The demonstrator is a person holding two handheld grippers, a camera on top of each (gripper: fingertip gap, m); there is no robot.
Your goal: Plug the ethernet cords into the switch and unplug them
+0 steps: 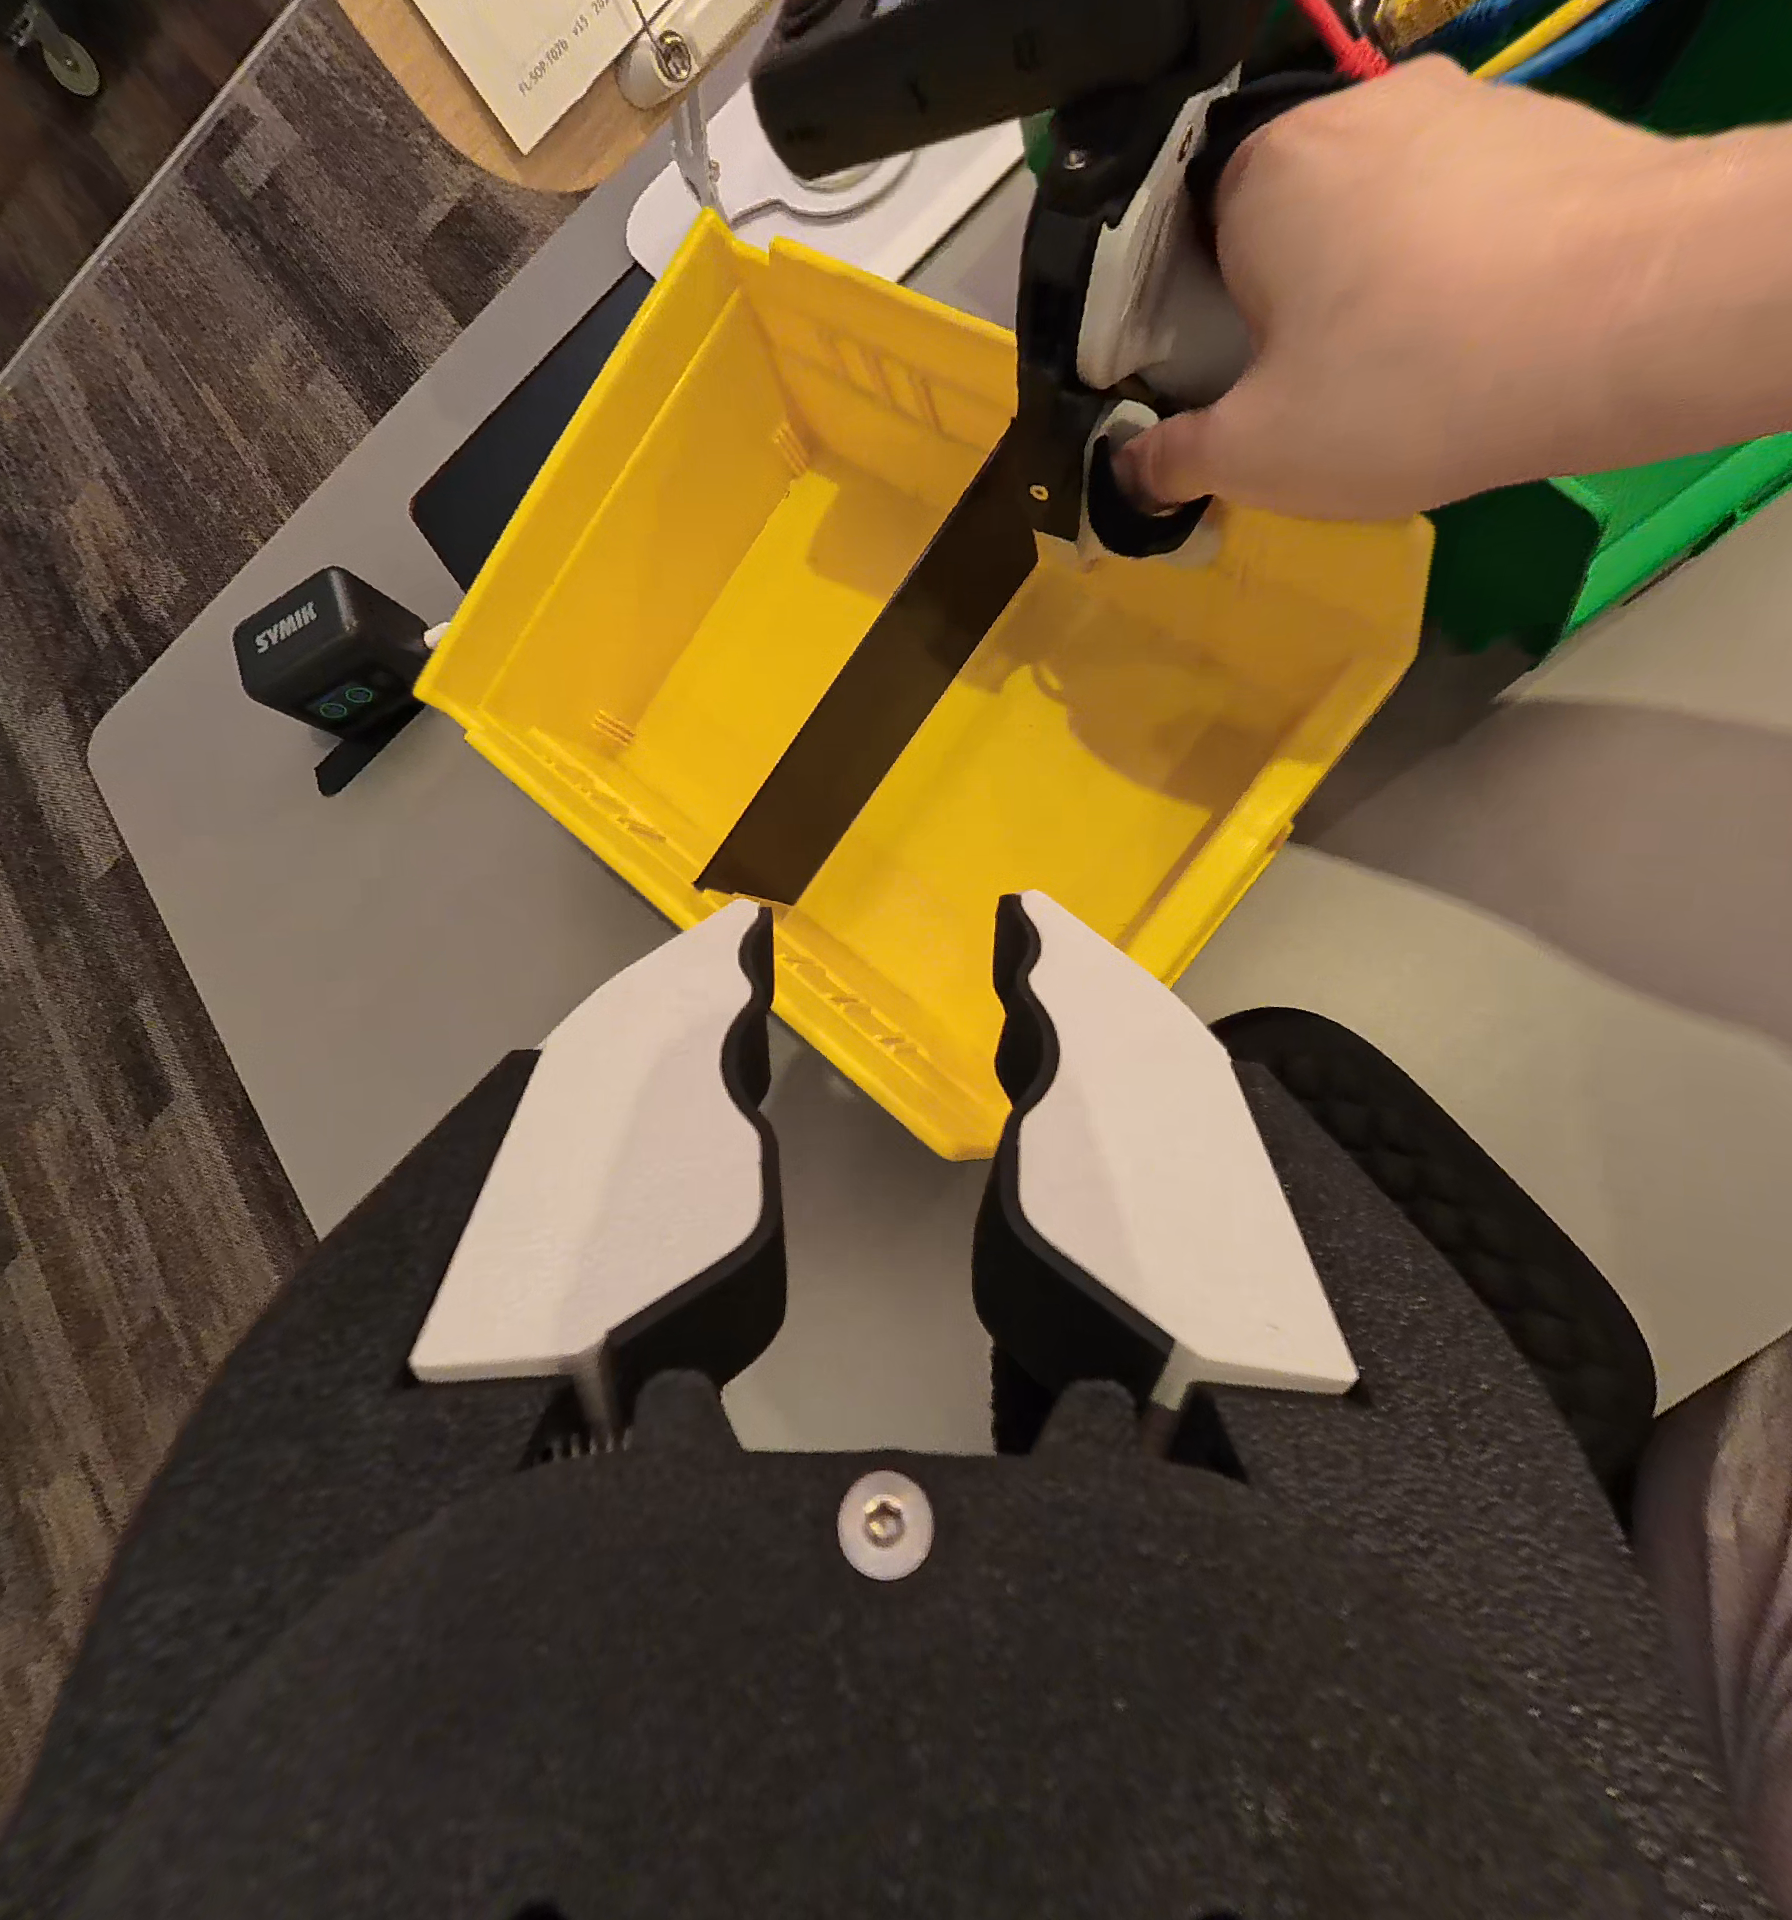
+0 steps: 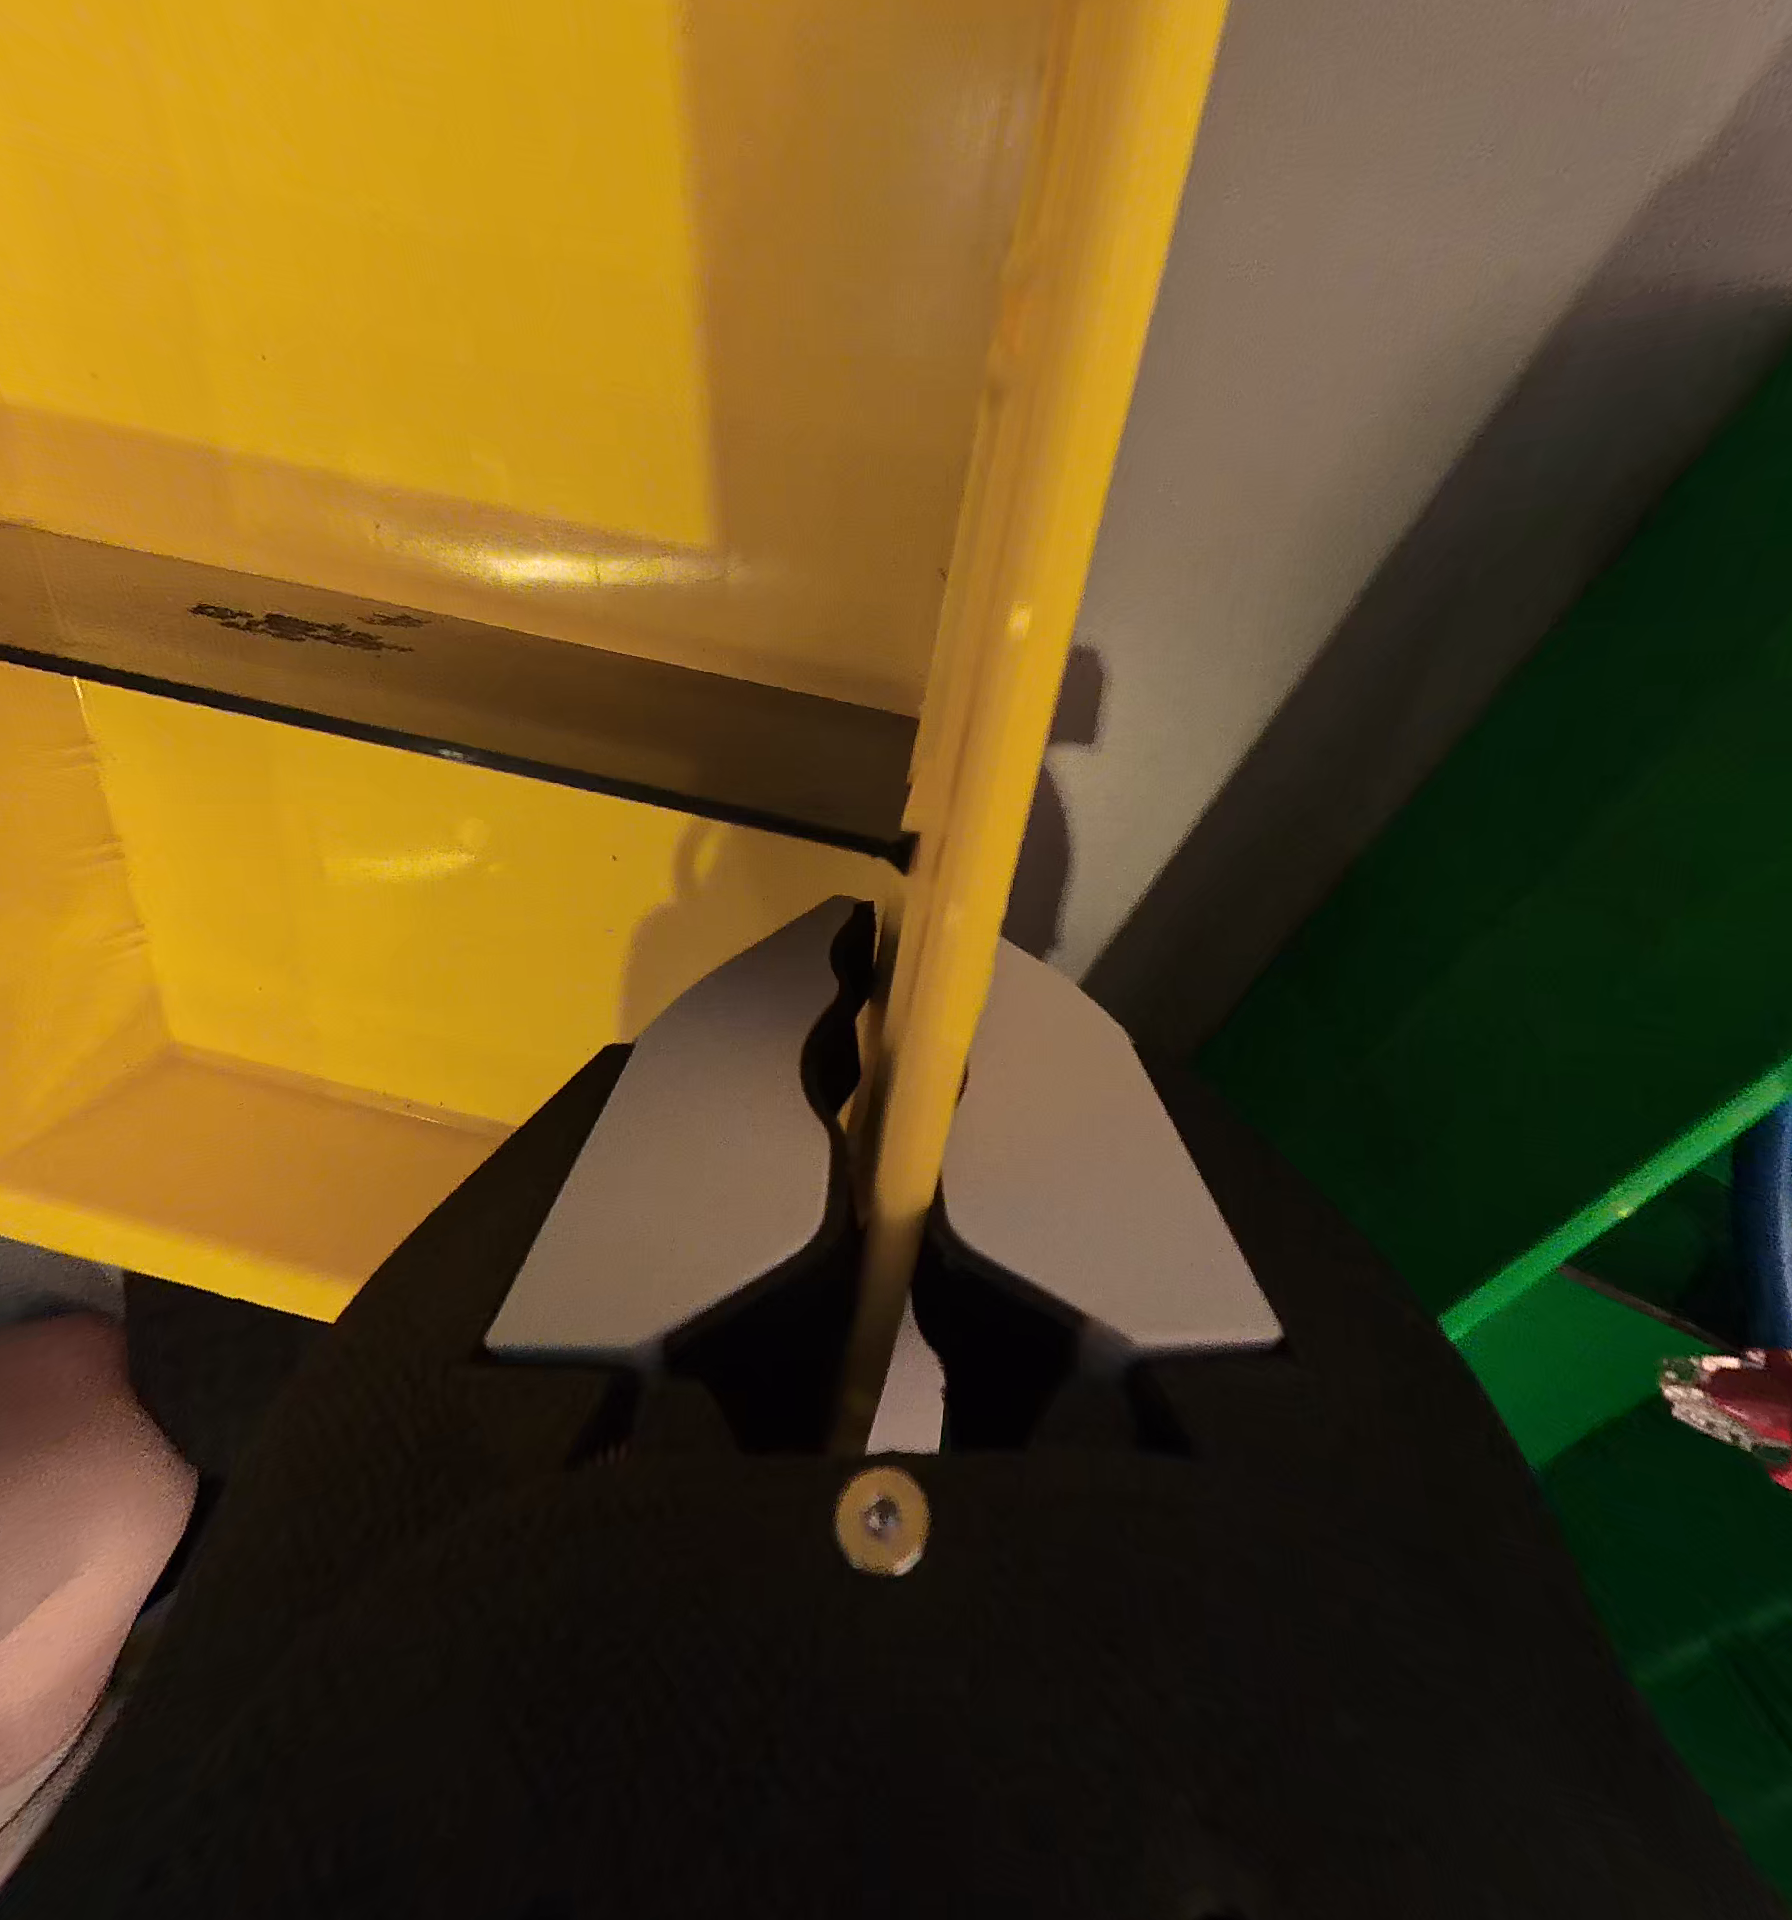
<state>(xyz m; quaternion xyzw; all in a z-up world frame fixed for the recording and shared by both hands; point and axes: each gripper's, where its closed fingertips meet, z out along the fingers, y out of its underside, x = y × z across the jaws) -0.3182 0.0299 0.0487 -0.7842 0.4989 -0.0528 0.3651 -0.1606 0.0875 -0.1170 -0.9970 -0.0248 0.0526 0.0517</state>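
A yellow bin (image 1: 580,499) with a black divider (image 1: 871,707) stands on the grey table. My left gripper (image 1: 887,914) is open and empty, with its fingertips just above the bin's near rim. My right gripper (image 2: 928,930), held by a hand (image 1: 1443,312), is shut on the bin's side wall (image 2: 1027,520), one finger inside and one outside. The divider also shows in the right wrist view (image 2: 456,665). A red ethernet plug (image 2: 1765,1403) and blue and yellow cords (image 2: 1765,1195) lie in a green bin (image 2: 1598,831) to the right.
A small black device (image 1: 326,655) and a dark pad (image 1: 528,416) sit left of and behind the yellow bin. The green bin (image 1: 1702,499) stands close on the right. The table's edge runs along the left, above carpet (image 1: 92,520). The gap from one gripper's tips to the other's is roughly 25 cm.
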